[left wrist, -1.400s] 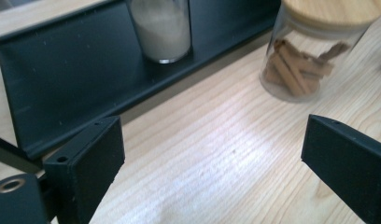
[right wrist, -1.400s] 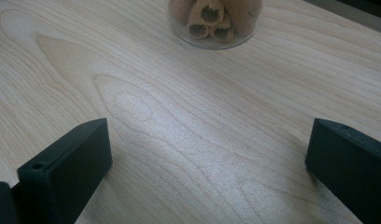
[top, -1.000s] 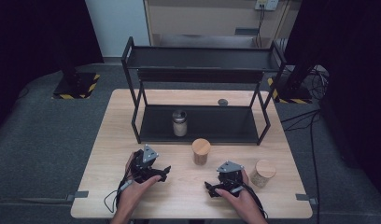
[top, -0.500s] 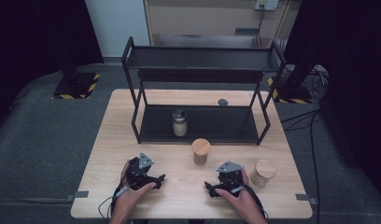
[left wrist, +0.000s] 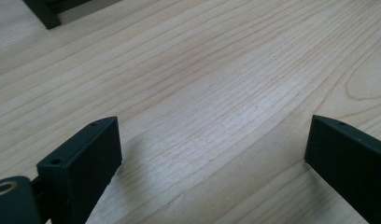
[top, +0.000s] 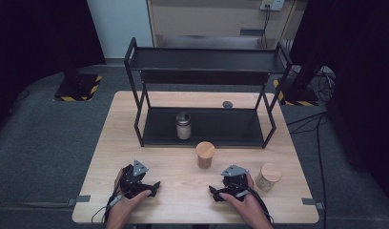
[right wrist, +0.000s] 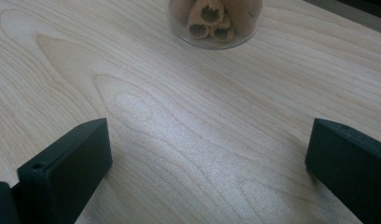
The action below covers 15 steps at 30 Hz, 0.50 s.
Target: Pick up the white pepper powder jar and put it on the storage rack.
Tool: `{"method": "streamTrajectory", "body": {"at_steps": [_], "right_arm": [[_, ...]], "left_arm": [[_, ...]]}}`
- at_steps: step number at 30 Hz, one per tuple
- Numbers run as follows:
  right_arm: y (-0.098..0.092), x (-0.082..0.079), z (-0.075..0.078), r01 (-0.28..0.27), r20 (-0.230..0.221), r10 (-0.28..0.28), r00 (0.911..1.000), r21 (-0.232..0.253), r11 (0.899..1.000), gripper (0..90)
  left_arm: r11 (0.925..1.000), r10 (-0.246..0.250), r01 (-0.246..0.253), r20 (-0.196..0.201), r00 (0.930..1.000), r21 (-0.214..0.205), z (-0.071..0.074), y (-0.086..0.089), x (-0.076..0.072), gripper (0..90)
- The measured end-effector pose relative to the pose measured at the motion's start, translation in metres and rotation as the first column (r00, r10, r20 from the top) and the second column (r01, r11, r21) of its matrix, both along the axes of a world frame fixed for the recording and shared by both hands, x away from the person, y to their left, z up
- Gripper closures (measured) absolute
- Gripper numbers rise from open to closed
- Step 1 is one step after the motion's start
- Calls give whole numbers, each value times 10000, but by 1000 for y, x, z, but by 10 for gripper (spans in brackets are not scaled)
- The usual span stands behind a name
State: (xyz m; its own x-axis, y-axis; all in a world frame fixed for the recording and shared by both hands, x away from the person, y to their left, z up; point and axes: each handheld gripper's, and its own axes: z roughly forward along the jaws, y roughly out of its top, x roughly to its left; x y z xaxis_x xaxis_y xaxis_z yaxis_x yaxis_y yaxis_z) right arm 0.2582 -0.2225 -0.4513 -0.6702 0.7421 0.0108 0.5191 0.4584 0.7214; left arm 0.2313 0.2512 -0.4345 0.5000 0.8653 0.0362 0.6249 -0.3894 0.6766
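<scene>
Grippers both parked low near the table's [top: 135, 143] front edge, jaws spread wide, holding nothing. Left gripper [top: 144, 185] faces bare wood; right gripper [top: 225, 190] looks at the tall jar [top: 205, 154] just ahead, so I reckon I reach there next. Short jar [top: 269, 176] sits right, black rack [top: 207, 71] behind, grey carpet around.

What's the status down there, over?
Both grippers, left and right, open, resting on table. Nearest jar untouched, upright ahead of the right one. Nothing between.
</scene>
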Motion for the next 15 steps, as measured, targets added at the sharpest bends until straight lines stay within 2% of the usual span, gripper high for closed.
{"method": "streamTrajectory", "body": {"at_steps": [5, 15], "right_arm": [[0, 0, 0, -5, 6, 5, 10000, -1, 10000, 4], [0, 0, 0, -4, 6, 4, 10000, 0, 10000, 4]], "left_arm": [[9996, 272, -273, 151, 9995, 65, -2, 1, -1, 25], [9988, 390, -380, 315, 9987, -315, -11, 5, 0, 13]]}}
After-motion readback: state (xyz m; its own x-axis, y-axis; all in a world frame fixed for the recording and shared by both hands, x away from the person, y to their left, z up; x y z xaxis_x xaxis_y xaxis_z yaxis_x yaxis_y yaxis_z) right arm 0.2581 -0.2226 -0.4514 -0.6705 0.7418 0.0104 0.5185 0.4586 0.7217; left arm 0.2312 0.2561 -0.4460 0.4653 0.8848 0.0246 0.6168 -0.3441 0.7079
